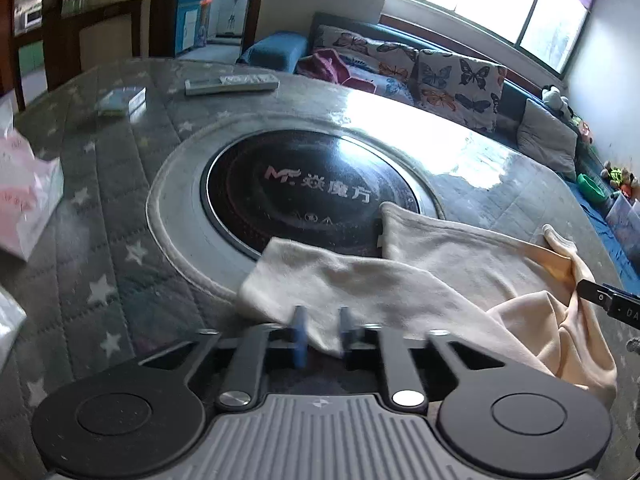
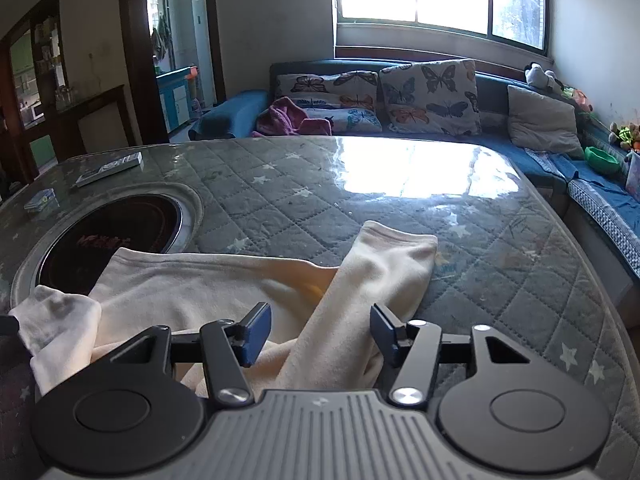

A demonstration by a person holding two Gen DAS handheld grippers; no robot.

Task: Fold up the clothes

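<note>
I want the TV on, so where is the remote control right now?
The remote control lies on the far side of the quilted table, beyond the round black cooktop; a small box sits to its left in the left wrist view.

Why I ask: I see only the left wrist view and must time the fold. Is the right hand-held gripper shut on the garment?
Observer: No. The right hand-held gripper is open, jaws wide apart, with one sleeve of the garment lying between them.
Operator: Where does that sleeve end?
Observer: Its cuff rests flat on the quilted table cover, to the right of the cooktop and not touching it.
Operator: And my side, seen from there?
Observer: The other sleeve looks bunched and raised at the picture's left edge.
</note>
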